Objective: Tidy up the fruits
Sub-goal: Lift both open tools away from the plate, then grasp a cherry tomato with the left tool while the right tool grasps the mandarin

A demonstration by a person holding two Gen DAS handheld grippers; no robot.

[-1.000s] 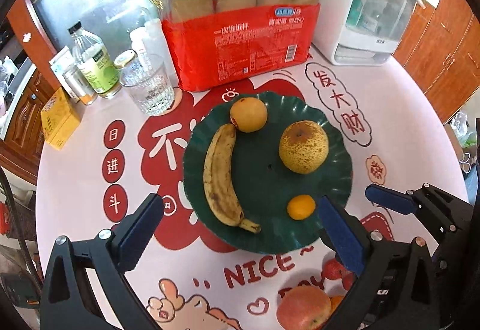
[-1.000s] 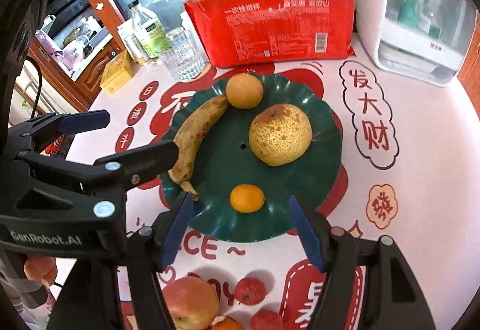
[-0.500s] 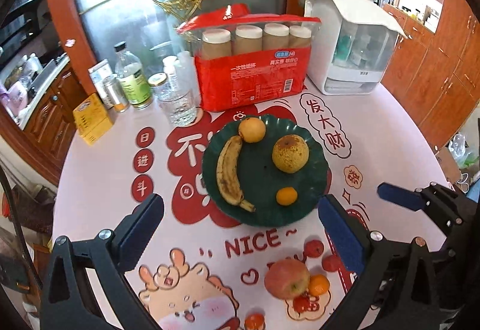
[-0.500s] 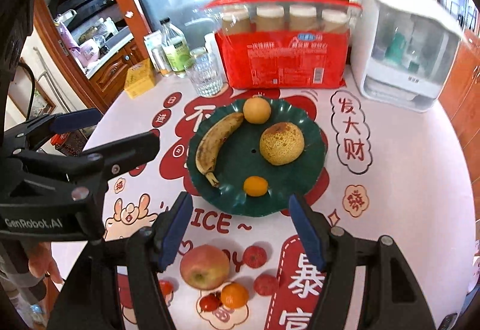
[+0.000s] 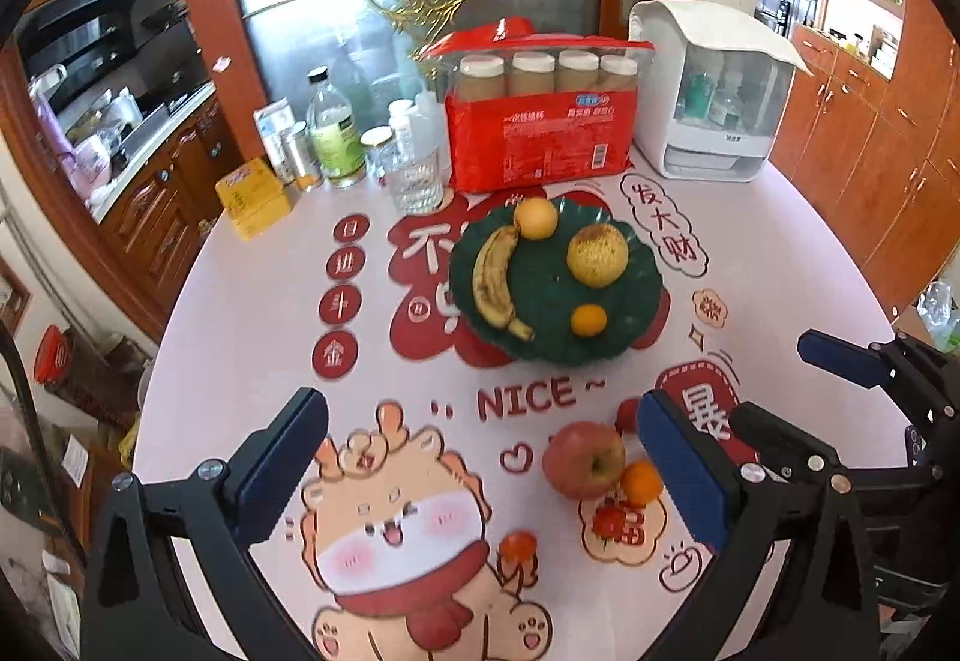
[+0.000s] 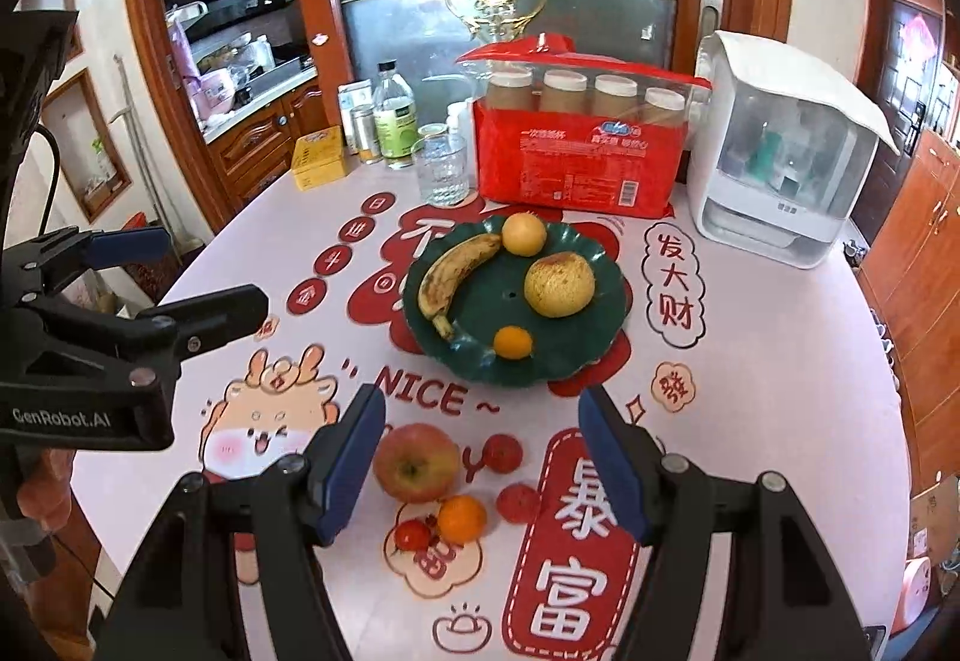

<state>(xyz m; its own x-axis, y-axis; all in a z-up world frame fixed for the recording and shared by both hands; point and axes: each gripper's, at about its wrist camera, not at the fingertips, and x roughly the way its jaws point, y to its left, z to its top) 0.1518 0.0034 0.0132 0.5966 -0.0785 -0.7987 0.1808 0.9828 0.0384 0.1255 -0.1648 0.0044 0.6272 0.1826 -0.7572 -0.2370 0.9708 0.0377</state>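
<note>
**A:** What is hard to see here?

**B:** The fisheye lens bends both views and darkens the corners. In the left wrist view the left gripper [image 5: 480, 472] has its near finger covering part of a small orange [image 5: 641, 481] and most of a red fruit [image 5: 627, 413] behind it. The lower bodies of both grippers run off the bottom edge. In the right wrist view a hand [image 6: 45, 487] shows only as a sliver at the left edge, behind the black frame of the other gripper.

**A:** And the jaws?

**B:** Both stand wide apart with nothing between the blue pads, touching nothing. The right gripper [image 6: 480, 457] hangs above the table [image 6: 780, 391], over the loose fruit.

**A:** Where is the fruit?

**B:** A green plate [image 6: 474, 301] near the table's middle holds a banana [image 6: 453, 274], a speckled pear [image 6: 559, 283], a yellow round fruit [image 6: 524, 235] and a small mandarin [image 6: 513, 341]. Nearer the camera, off the plate, lie an apple [image 6: 417, 461], the small orange just beside it, a cherry tomato [image 6: 411, 535] and two more small red fruits [image 6: 503, 452] whose kind I cannot tell
</note>
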